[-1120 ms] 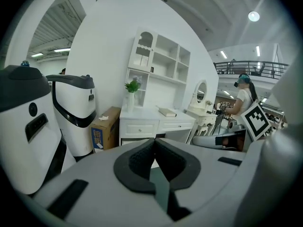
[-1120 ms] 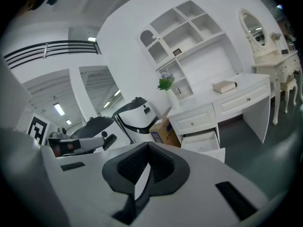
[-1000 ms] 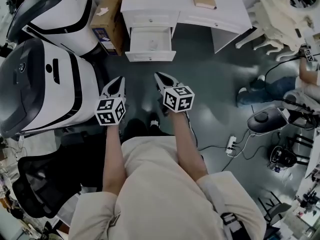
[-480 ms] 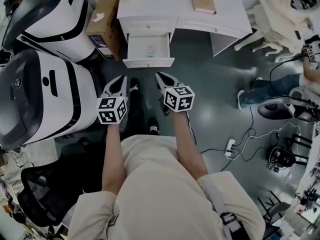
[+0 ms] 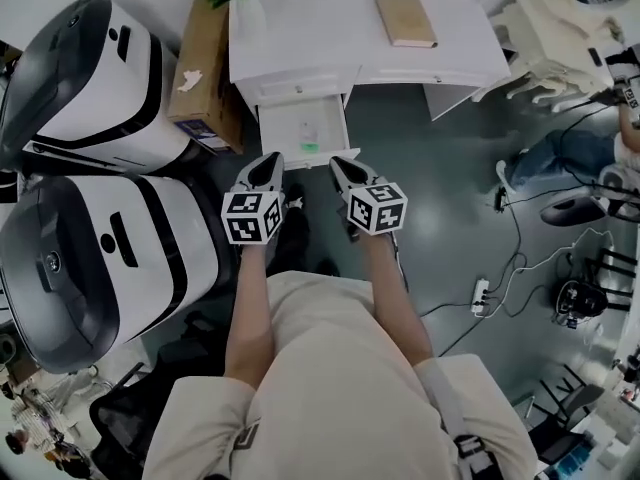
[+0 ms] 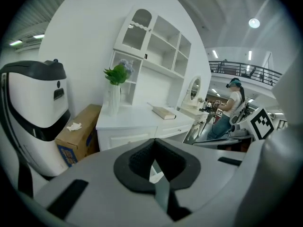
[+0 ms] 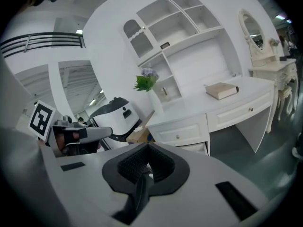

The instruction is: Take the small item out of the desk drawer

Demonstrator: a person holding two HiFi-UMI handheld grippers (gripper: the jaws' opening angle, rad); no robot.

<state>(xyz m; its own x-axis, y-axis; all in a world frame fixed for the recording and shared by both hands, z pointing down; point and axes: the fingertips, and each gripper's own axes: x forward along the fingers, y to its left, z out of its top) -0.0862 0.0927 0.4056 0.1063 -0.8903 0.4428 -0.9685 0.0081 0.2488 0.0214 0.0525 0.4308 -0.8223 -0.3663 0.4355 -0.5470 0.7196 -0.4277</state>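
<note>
Both grippers hang just in front of the open drawer [image 5: 327, 118] of the white counter [image 5: 320, 38]. The left gripper [image 5: 270, 163] has its fingers together with nothing between them, and the right gripper [image 5: 341, 165] is the same. The small item [image 5: 309, 140], a greenish thing, lies inside the drawer near its front, apart from both grippers. I think the danger is this: if the fingers do not open in time, they will push the item deeper or knock the drawer's front wall.
</note>
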